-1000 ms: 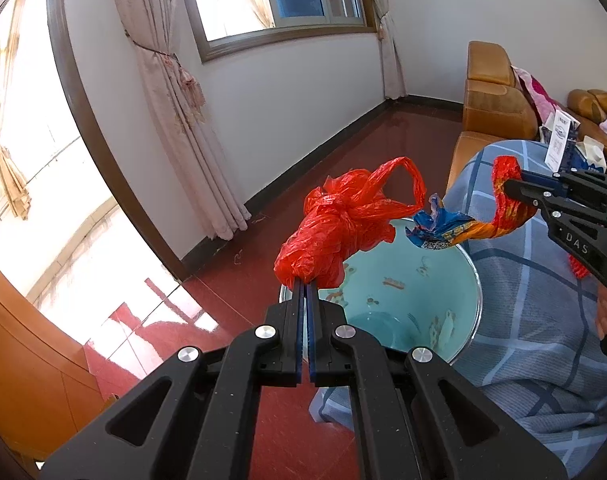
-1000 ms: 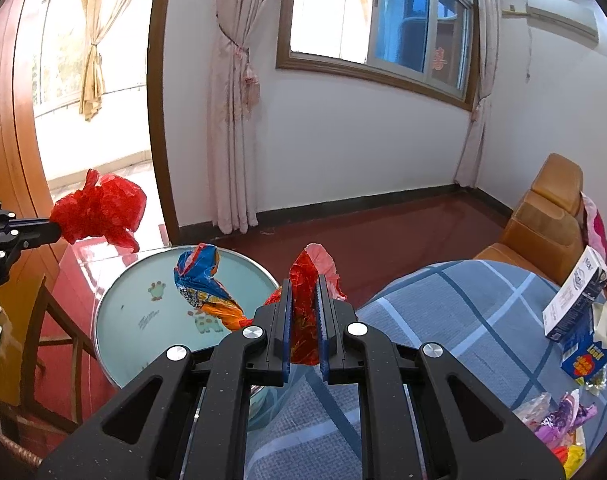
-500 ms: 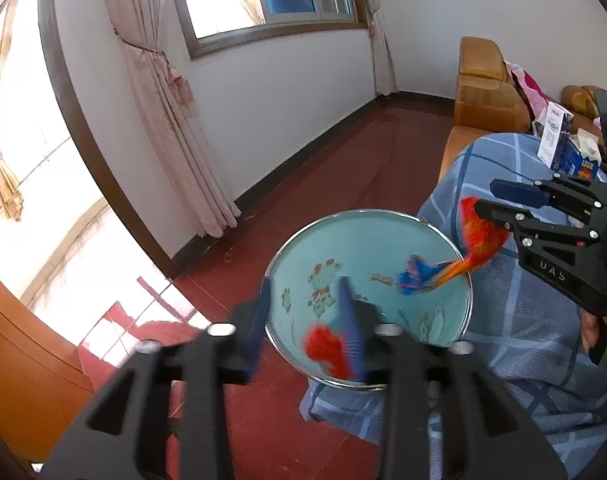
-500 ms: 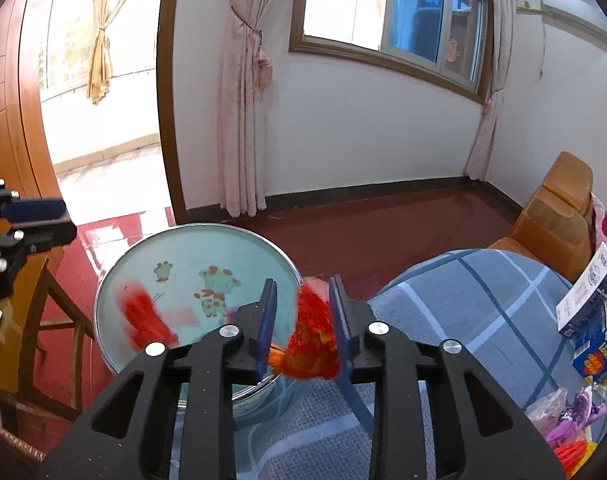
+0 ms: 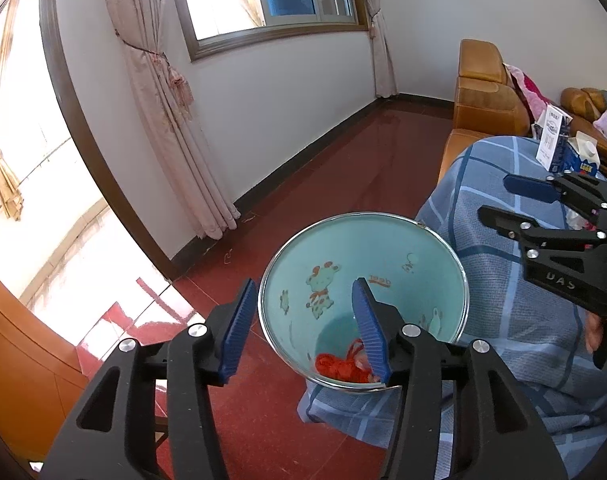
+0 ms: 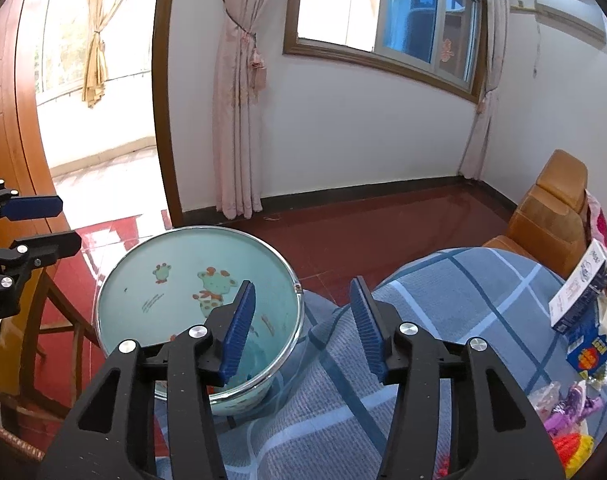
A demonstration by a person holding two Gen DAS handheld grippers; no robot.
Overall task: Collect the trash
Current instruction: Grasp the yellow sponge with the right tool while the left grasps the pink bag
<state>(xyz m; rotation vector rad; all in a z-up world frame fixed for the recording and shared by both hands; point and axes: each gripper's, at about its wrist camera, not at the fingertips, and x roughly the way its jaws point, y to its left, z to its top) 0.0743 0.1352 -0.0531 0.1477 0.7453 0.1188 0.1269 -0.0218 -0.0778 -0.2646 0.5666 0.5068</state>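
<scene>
A light-blue trash bin (image 5: 383, 240) with cartoon prints stands on the red floor beside the table; it also shows in the right wrist view (image 6: 151, 256). A red plastic bag (image 5: 339, 366) lies at its bottom. My left gripper (image 5: 303, 324) is open and empty above the bin's near rim. My right gripper (image 6: 303, 324) is open and empty over the bin's right edge and the tablecloth; it shows at the right of the left wrist view (image 5: 499, 200). The left gripper shows at the left edge of the right wrist view (image 6: 43, 224).
A table with a blue checked cloth (image 6: 443, 312) holds milk cartons (image 6: 583, 292) and several colourful wrappers (image 6: 567, 408) at the right. A wooden chair (image 6: 43, 320) stands left of the bin. Brown sofas (image 5: 483, 96) and curtains (image 5: 163, 100) lie beyond.
Both grippers opened. The red bag dropped from the left gripper into the bin, and the orange-and-blue wrapper left the right gripper and is out of sight.
</scene>
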